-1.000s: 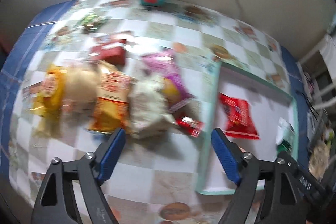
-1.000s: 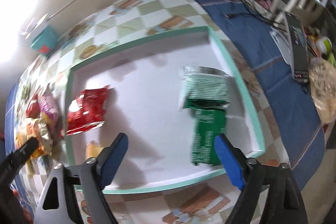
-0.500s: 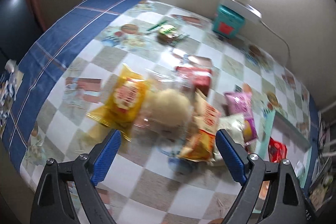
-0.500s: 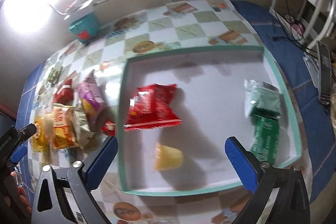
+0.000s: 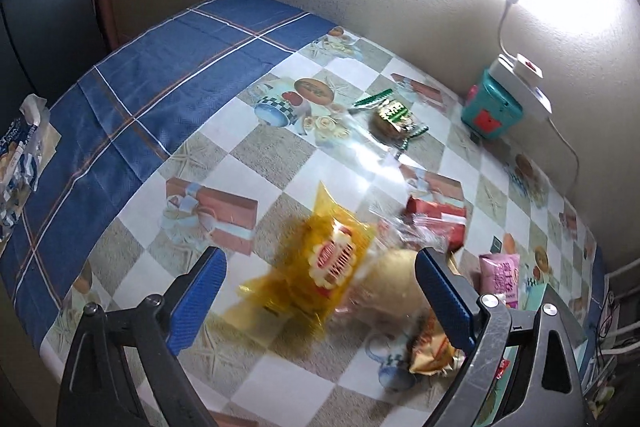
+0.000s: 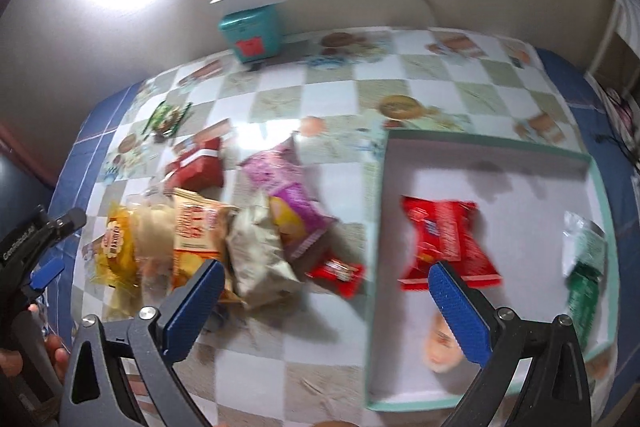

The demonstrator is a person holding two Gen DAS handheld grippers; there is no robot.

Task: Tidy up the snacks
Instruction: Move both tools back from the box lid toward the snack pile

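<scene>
- left gripper [image 5: 320, 301]: jaws opening, nothing gripped; yellow packet [image 5: 320, 267] lies on the table between them, pads clear of it.
- right gripper [image 6: 324, 303]: jaws spread wide, empty; it hangs over the tray's left wall, one finger above the pile, the other above the tray [image 6: 376, 211].
- Snack pile [image 6: 224, 227] sits left of the tray, packets overlapping: yellow, clear bun bag, orange, pale, pink. Small red wrapper [image 6: 338, 273] is just beside the tray wall.
- Inside the tray: red packet [image 6: 446, 243] near the left wall, green packets [image 6: 582, 267] against the right wall, a blurred yellowish item [image 6: 440, 343] near the front wall. White floor bare in the middle and back.
- Cookie pack [image 5: 394, 117] lies alone, well apart from the pile, near the teal box [image 5: 490, 111] by the wall.
- Checkered tablecloth [image 5: 224, 163] bare left of the pile; blue cloth runs to the table edge.
</scene>
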